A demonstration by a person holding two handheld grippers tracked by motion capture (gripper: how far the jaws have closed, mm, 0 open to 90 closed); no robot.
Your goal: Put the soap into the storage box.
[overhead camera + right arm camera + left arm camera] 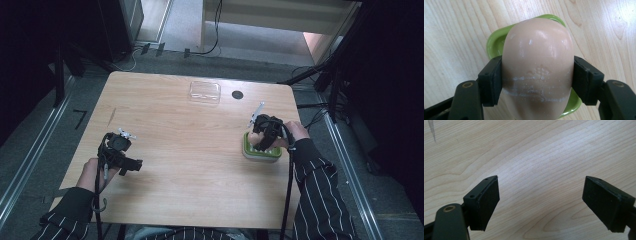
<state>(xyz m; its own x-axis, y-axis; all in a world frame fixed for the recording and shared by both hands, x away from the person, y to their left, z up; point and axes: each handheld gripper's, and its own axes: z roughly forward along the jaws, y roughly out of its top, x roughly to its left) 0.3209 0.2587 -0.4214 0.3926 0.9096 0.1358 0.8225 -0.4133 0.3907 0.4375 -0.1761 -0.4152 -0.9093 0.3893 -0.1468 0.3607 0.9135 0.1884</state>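
Observation:
A pale pink bar of soap (537, 65) sits between the two black pads of my right gripper (537, 80), which is shut on its sides. Under the soap lies a green soap dish (496, 40); whether the soap touches it I cannot tell. In the high view the right gripper (264, 134) hangs over the green and white dish (261, 151) at the table's right side. My left gripper (541, 202) is open, with bare wood between its pads. It rests low over the table's left part (119, 150).
A clear plastic lid or box (204, 92) lies near the table's far edge, with a small dark round spot (237, 94) to its right. The wooden table (190, 150) has dark floor, cables and stands around it.

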